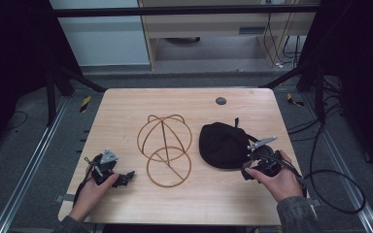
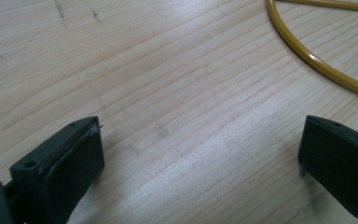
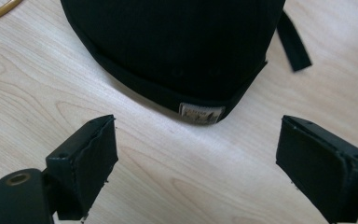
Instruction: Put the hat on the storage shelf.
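A black cap (image 1: 222,144) lies on the wooden table (image 1: 126,104), right of centre, with a small tan label (image 3: 201,113) on its rim and a black strap (image 3: 293,43) trailing off. My right gripper (image 1: 248,170) hovers just right of the cap; in the right gripper view its jaws stand wide apart (image 3: 196,165), nothing between them, the cap's rim just ahead. A gold wire hat stand (image 1: 164,148) sits mid-table. My left gripper (image 1: 124,177) rests at the front left, open (image 2: 200,163) over bare wood, with the stand's base ring (image 2: 317,60) ahead to the right.
A small dark round grommet (image 1: 220,101) is set into the table near its far edge. Black cables (image 1: 337,189) loop on the floor to the right. Dark frame posts stand at both back corners.
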